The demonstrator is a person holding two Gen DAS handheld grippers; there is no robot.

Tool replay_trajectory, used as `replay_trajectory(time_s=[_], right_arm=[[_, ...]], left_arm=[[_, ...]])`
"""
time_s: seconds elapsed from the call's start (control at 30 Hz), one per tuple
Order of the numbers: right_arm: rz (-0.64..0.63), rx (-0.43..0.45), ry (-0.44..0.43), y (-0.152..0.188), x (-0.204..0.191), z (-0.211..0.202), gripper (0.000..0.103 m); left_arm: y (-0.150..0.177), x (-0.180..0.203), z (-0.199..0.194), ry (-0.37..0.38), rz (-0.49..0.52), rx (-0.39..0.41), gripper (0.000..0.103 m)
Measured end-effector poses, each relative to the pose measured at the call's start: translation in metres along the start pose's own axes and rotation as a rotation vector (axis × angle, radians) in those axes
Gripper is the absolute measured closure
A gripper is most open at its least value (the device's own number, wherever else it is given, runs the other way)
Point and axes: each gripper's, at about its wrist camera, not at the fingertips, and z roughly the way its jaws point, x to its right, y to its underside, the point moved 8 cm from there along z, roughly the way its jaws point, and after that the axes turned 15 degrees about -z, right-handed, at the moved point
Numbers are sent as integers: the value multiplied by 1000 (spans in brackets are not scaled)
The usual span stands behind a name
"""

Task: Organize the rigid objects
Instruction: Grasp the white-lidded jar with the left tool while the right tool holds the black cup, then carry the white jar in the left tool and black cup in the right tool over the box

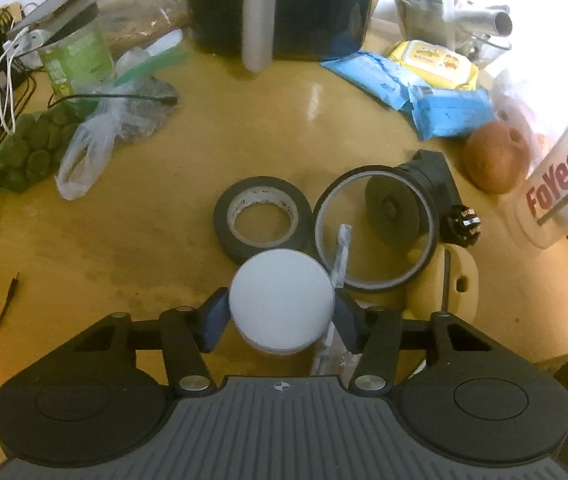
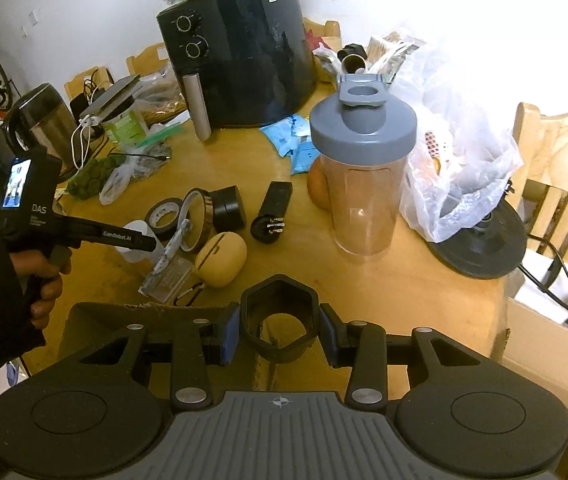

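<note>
My left gripper [image 1: 282, 316] is shut on a white round container [image 1: 282, 300], held just above the wooden table [image 1: 144, 220]; the left gripper also shows in the right wrist view [image 2: 140, 240]. Just beyond it lie a black tape roll [image 1: 262, 218], a thin amber tape ring [image 1: 377, 232] and a black cylindrical part [image 1: 423, 176]. My right gripper [image 2: 280, 330] is shut on a black hexagonal ring [image 2: 280, 326], held above the table's near edge. A tan oval case [image 2: 220, 260] and a black adapter [image 2: 274, 214] lie ahead of it.
A black air fryer [image 2: 244, 56] stands at the back. A clear shaker bottle with grey lid [image 2: 361, 176] stands in the middle right, plastic bags [image 2: 459, 168] beside it. Blue packets [image 1: 403, 88], a brown fruit [image 1: 497, 158] and a bag of green items [image 1: 32, 148] lie around.
</note>
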Motion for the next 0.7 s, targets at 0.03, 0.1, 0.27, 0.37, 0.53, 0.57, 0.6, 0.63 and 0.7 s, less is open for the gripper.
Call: replay_trajectory(time_s=[0.03,0.1,0.27,0.37,0.53,0.57,0.6,0.63,0.7], right_arm=[[1,1,2,1,0,-1,59],[8,3,3,3,0,-3,59],[20,0,-6,11,0,-3,59],[16,-5,-18,14,-1,-2,59],[-10,5,-47,12,-7,-4,59],[-17,9,-55,11,-8,-4,59],[-22,11,-61,10,-9,-4,59],[-28,13,-70,10,-10,-4,59],[-37,15,-85,9,-11,-4,59]], left_arm=[[0,1,0,-5,8,-1,50],[0,2,-1,-12,21,-4,50],[-3,1,-11,-10,13,7,50],[-3,-1,-22,-8,-3,17,50],[-3,-3,-43,0,-31,42,50],[-3,-3,-48,3,-39,48,50],[-4,-3,-53,7,-47,54,50],[-3,-3,-59,10,-56,59,50],[-2,-1,-70,18,-67,71,50]])
